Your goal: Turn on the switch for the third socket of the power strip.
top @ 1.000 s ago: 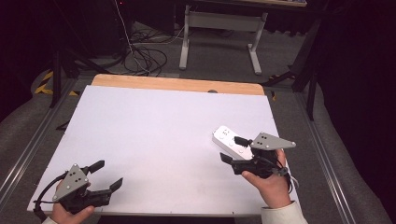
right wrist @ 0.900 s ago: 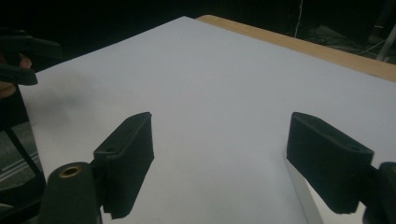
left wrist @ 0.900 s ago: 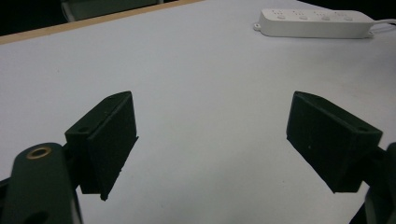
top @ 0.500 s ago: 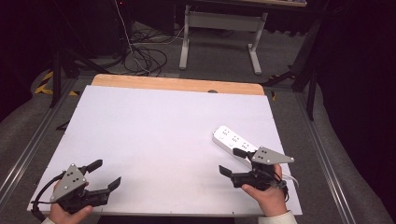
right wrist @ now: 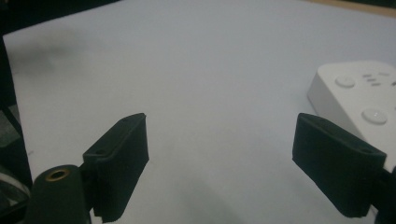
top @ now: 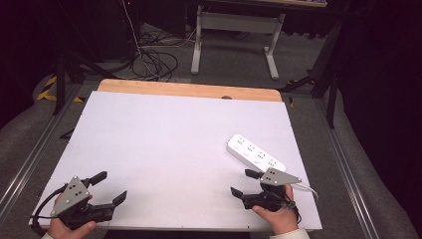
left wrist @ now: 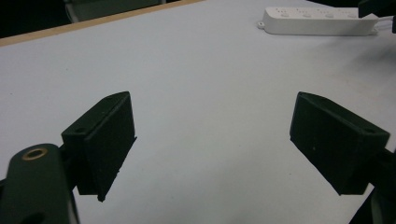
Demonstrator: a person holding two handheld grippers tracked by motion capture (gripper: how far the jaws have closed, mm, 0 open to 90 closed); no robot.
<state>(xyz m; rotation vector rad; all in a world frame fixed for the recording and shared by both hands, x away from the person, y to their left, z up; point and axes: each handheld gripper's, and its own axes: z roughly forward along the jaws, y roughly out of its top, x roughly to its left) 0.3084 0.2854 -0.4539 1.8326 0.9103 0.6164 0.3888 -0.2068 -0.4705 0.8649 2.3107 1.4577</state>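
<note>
One white power strip [top: 255, 154] lies just beyond the wide-open, empty right gripper [top: 245, 182].

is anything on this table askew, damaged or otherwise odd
Nothing stands out. The white power strip lies flat on the white table, set diagonally near its right edge, with no visible damage. Both the left gripper and the right gripper are open, with nothing between the jaws.
</note>
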